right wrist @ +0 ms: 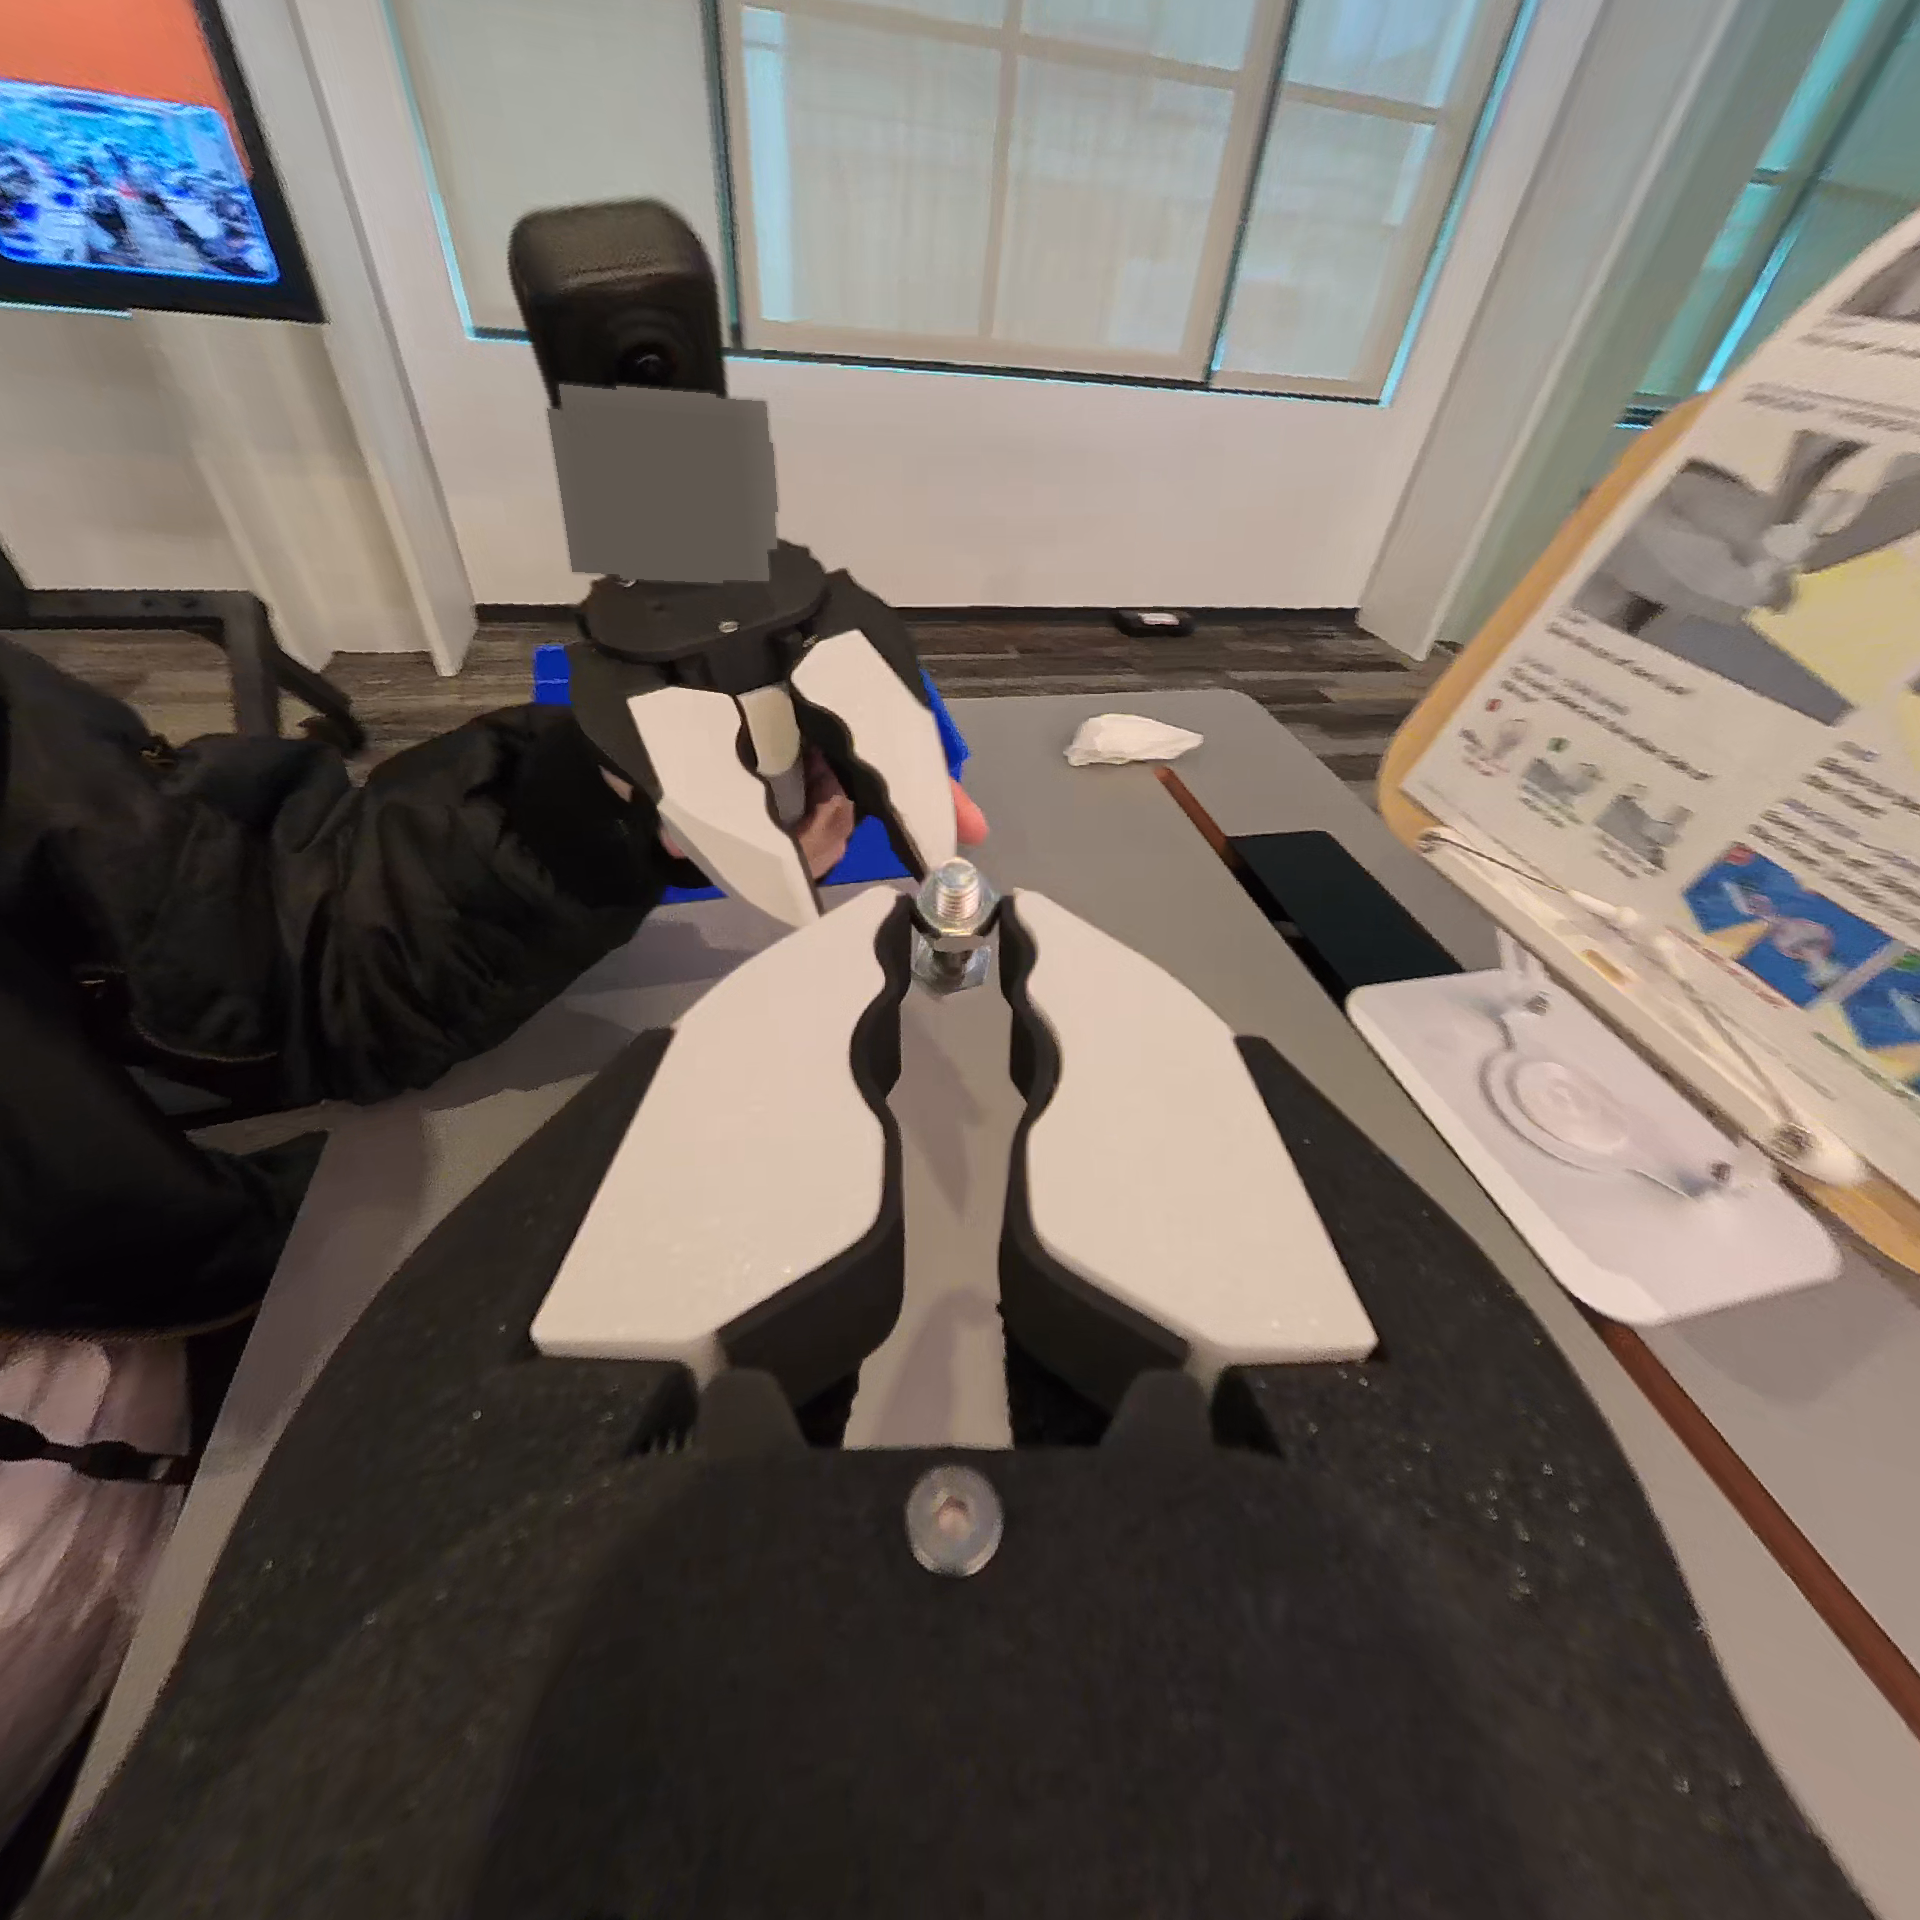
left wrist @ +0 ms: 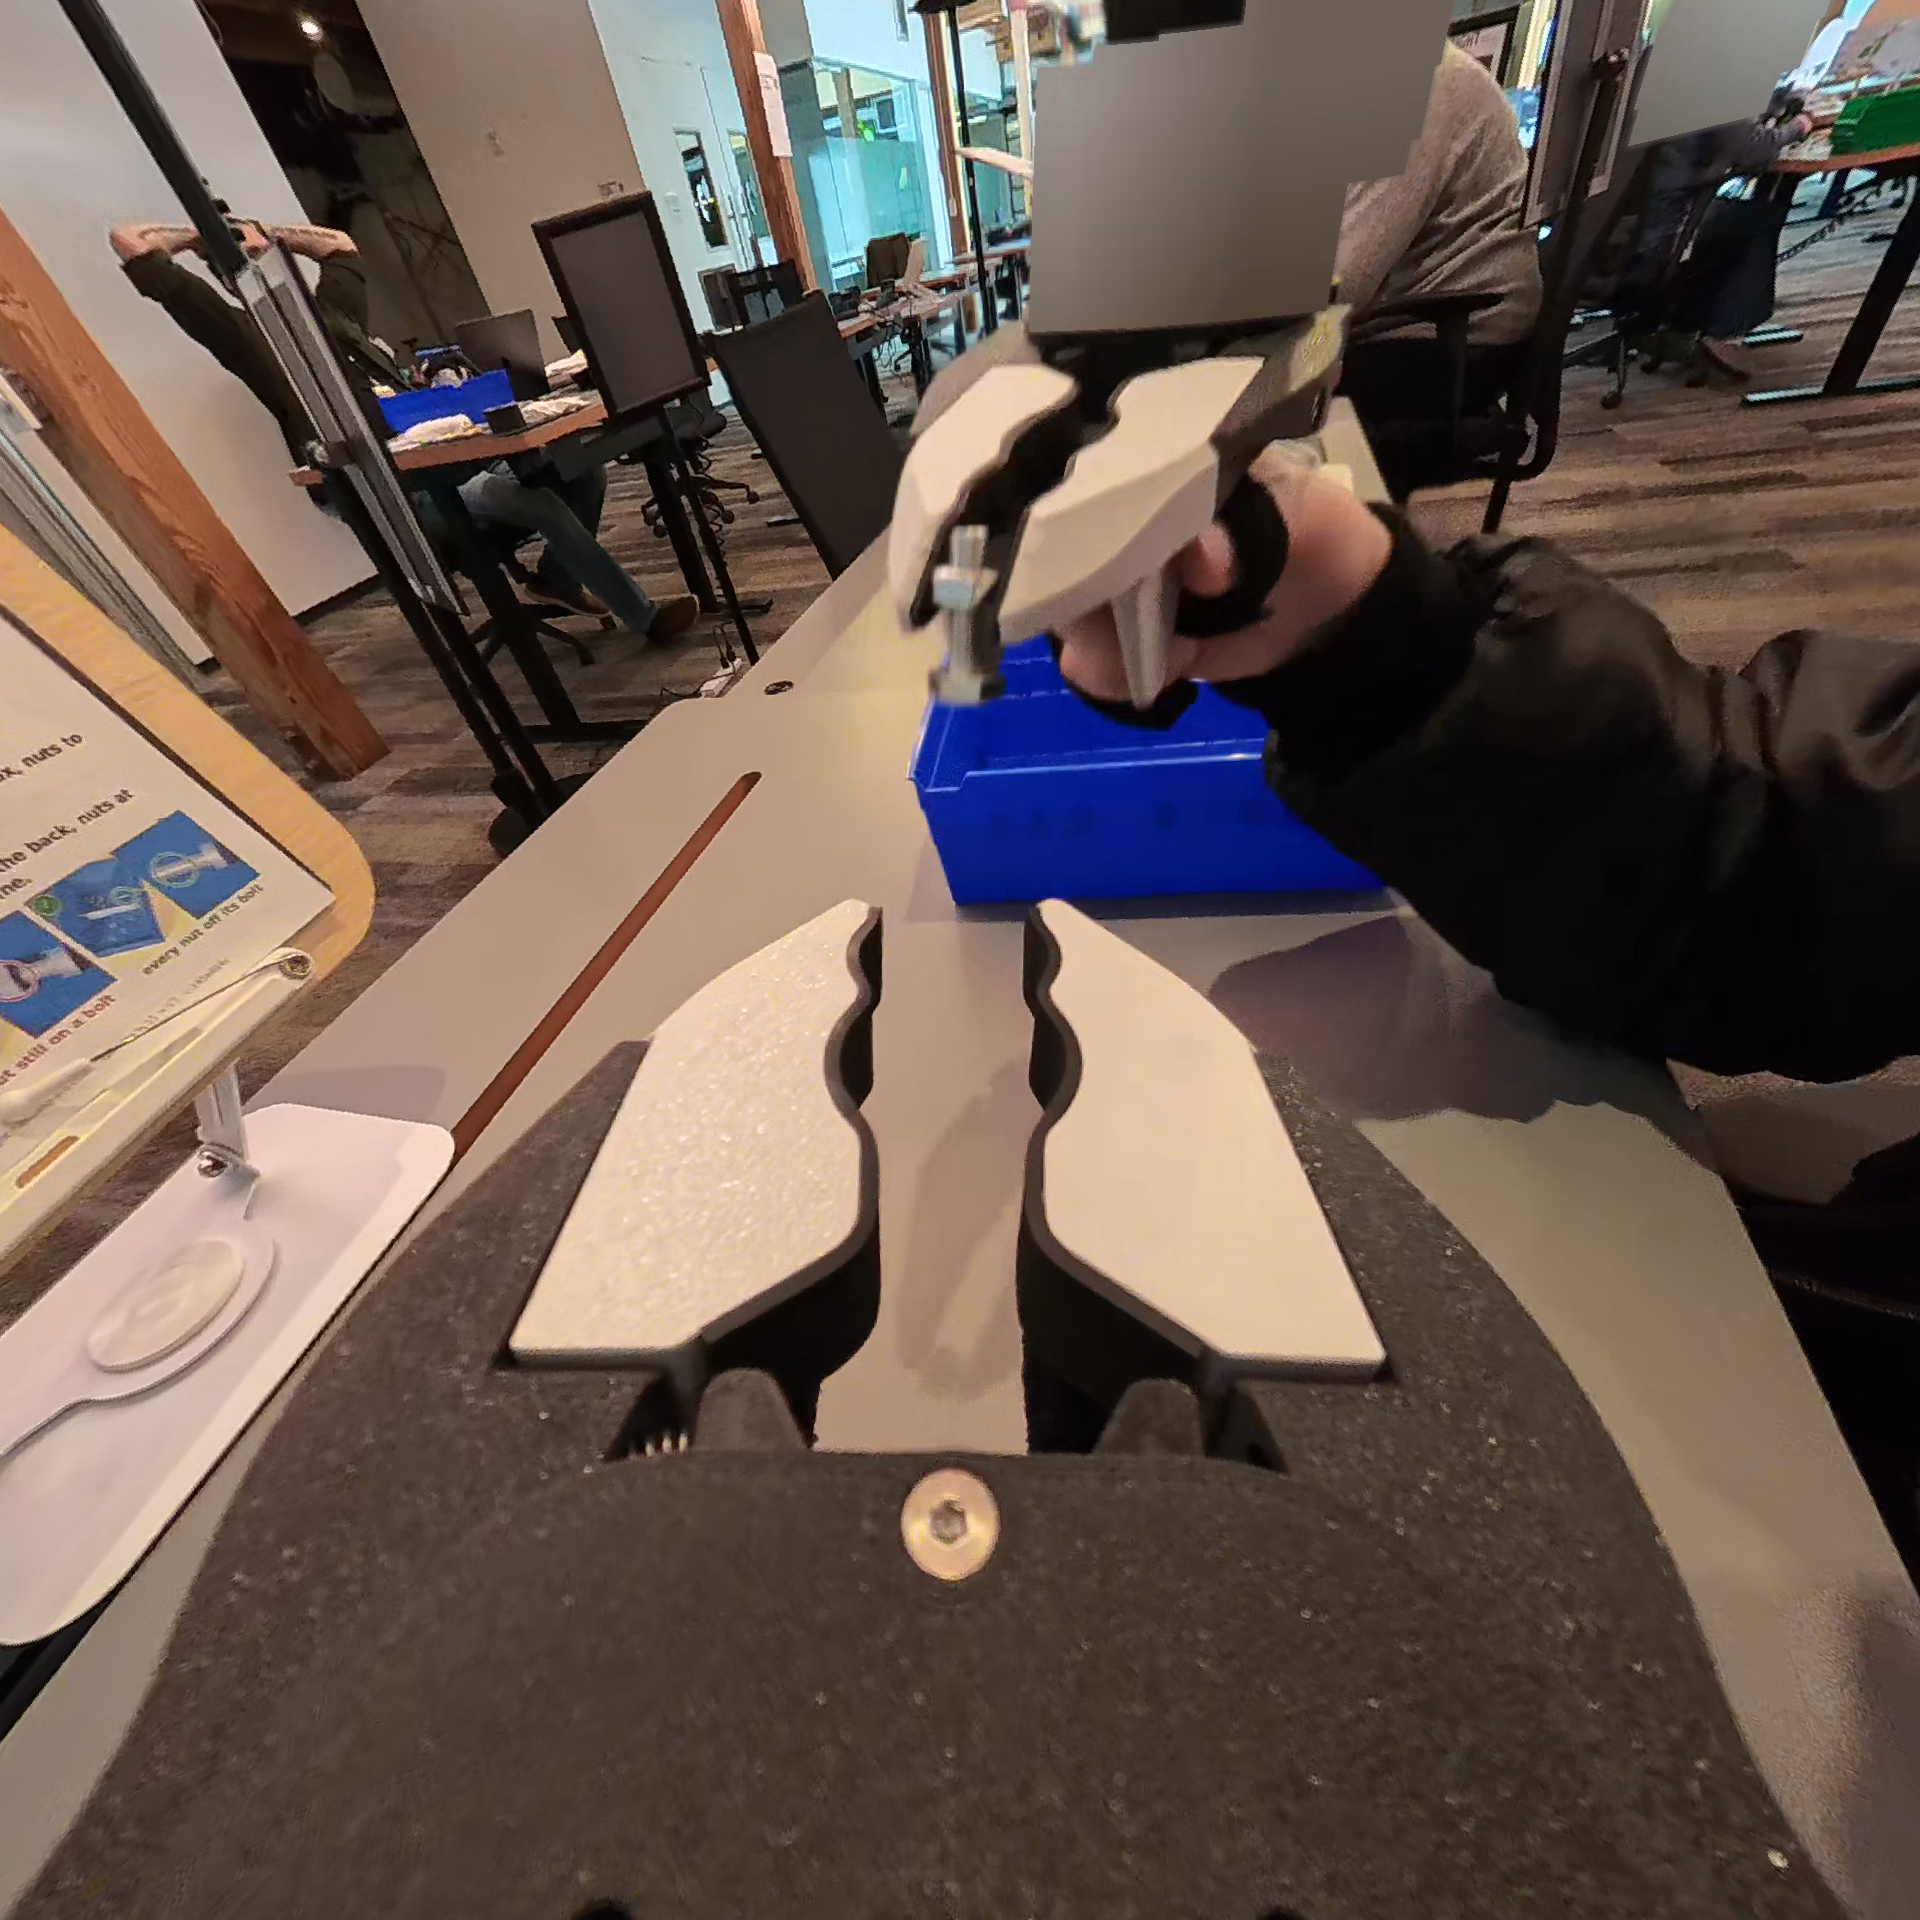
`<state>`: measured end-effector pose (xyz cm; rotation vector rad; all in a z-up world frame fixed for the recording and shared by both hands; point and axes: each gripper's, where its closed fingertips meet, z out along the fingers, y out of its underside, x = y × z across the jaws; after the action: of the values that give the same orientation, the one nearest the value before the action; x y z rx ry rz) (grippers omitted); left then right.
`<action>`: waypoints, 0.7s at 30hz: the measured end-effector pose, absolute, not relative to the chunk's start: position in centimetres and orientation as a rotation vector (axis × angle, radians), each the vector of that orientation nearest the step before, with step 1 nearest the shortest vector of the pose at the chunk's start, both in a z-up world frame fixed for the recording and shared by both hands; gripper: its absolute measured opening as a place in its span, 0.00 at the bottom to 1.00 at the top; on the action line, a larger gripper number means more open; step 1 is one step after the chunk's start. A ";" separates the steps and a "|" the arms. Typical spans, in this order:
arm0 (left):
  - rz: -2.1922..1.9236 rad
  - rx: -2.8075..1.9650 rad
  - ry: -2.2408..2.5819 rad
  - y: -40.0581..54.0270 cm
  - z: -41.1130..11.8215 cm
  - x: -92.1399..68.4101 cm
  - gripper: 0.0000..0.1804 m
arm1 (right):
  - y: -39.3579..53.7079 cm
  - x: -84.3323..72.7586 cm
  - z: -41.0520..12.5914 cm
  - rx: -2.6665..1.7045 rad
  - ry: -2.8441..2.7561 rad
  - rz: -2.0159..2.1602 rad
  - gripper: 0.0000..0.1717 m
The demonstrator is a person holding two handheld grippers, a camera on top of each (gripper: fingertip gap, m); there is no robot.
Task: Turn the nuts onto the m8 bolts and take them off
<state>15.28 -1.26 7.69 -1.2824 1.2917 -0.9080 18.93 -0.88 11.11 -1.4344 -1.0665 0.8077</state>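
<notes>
Steel bolt [right wrist: 953, 928] | upright, threads up | right tool [right wrist: 954, 914] clamps nut [right wrist: 951, 923]

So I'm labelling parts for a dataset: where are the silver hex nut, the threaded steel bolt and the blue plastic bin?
Silver hex nut [right wrist: 952, 920]: right wrist view, its front face.
Threaded steel bolt [right wrist: 958, 886]: right wrist view, threaded tip.
Blue plastic bin [left wrist: 1122, 831]: left wrist view, front wall.

worktop [left wrist: 810, 831] plain grey | bin [left wrist: 1122, 831] bright blue | fingers [right wrist: 769, 1122] white, black-edged | bolt [right wrist: 954, 894] and nut [right wrist: 951, 928] silver | sleeve [left wrist: 1610, 831] black
</notes>
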 end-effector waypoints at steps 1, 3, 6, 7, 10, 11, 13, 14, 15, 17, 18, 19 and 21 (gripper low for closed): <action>-0.922 -1.281 1.286 -1.3 7.8 15.2 0.13 | -0.9 19.9 11.6 -1.457 -1.056 0.780 0.09; -0.927 -1.287 1.286 -1.3 7.7 15.2 0.12 | -0.8 22.7 12.3 -1.527 -1.027 0.698 0.09; -0.892 -1.291 1.308 -1.4 7.5 15.3 0.12 | -0.2 28.8 12.0 -1.678 -0.945 0.551 0.09; -0.886 -1.289 1.312 -1.6 7.5 15.5 0.12 | 0.2 31.3 11.1 -1.750 -0.907 0.499 0.09; -0.877 -1.275 1.337 -2.3 7.5 15.9 0.12 | 1.1 39.0 5.3 -2.008 -0.785 0.394 0.09; -0.868 -1.271 1.341 -2.4 7.5 16.0 0.12 | 1.2 41.2 2.9 -2.087 -0.739 0.386 0.09; -0.863 -1.268 1.350 -2.6 7.4 16.2 0.12 | 1.3 44.5 -1.4 -2.195 -0.665 0.383 0.09; -0.861 -1.268 1.350 -2.6 7.4 16.3 0.12 | 1.4 45.6 -3.2 -2.225 -0.637 0.382 0.09; -0.861 -1.273 1.353 -2.6 7.2 16.4 0.11 | 1.6 46.5 -4.7 -2.256 -0.614 0.389 0.09; -0.855 -1.282 1.358 -2.6 6.9 16.7 0.11 | 2.0 47.9 -7.5 -2.320 -0.559 0.410 0.09; -0.851 -1.287 1.361 -2.5 6.8 16.7 0.11 | 2.2 48.4 -8.6 -2.351 -0.532 0.426 0.09; -0.850 -1.291 1.365 -2.5 6.6 16.8 0.11 | 2.3 48.9 -9.5 -2.372 -0.518 0.435 0.09; -0.844 -1.296 1.369 -2.4 6.4 16.9 0.11 | 2.4 49.3 -10.7 -2.386 -0.547 0.444 0.09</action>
<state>16.93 -2.44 6.41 -1.2959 1.3695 -0.8442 49.29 2.36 -10.69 -2.3865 -0.5468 0.4445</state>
